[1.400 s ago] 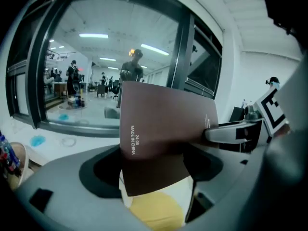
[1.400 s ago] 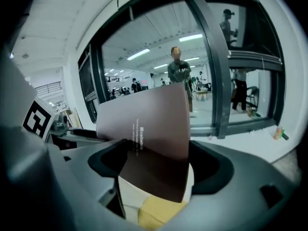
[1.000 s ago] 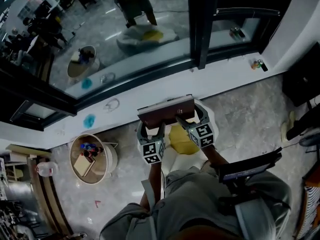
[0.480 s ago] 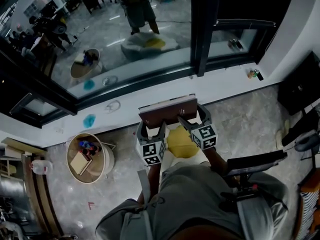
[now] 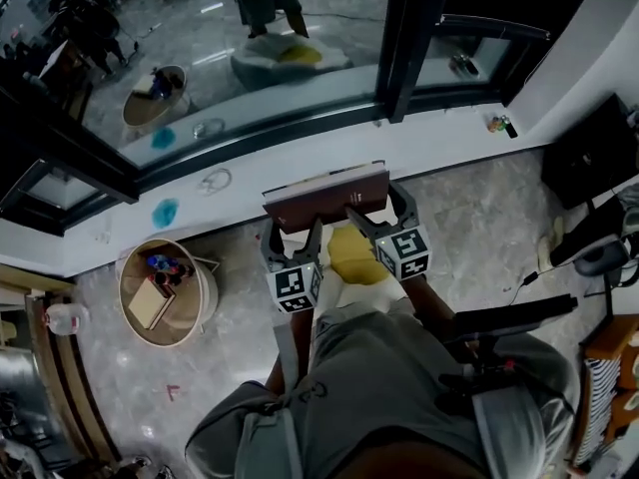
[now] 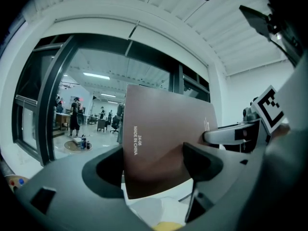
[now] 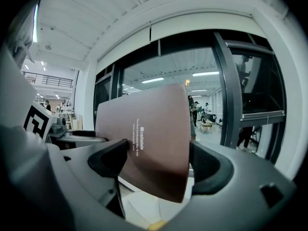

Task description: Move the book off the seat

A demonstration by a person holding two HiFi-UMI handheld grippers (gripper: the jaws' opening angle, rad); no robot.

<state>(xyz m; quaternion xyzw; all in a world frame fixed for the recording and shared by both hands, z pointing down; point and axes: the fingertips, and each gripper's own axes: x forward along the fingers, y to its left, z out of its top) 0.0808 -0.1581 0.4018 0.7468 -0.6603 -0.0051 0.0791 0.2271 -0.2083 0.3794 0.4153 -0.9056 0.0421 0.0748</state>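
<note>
Brown and matt, the hardcover book (image 5: pixel 326 196) hangs in the air in front of the person, clear above the white seat (image 5: pixel 334 302) and its yellow cushion (image 5: pixel 357 255), with the dark-framed window (image 5: pixel 300 68) behind it. It no longer lies on the seat, so what is left of the task is a place to set it down.

Both grippers carry it along its near edge. The left gripper (image 5: pixel 293 232) is clamped on the left part of that edge. In the left gripper view the book (image 6: pixel 163 138) stands tilted between the jaws, one jaw in front of the cover and the other behind it, so the left gripper (image 6: pixel 153 166) is clenched on it. The right gripper (image 5: pixel 379 214) bites the right part of the edge in the same way. Its own view shows the cover (image 7: pixel 154 134) wedged between the jaws of the right gripper (image 7: pixel 159 163).

The boards look stiff and do not sag between the two holds, so the book should travel as one rigid slab. It looks thick enough to have some weight, and most of it overhangs beyond the jaws, so it will tend to tip away from the person. The smooth cover could slide in the pads. Two holds spread wide along one edge suit it, provided both grippers move together.
</note>
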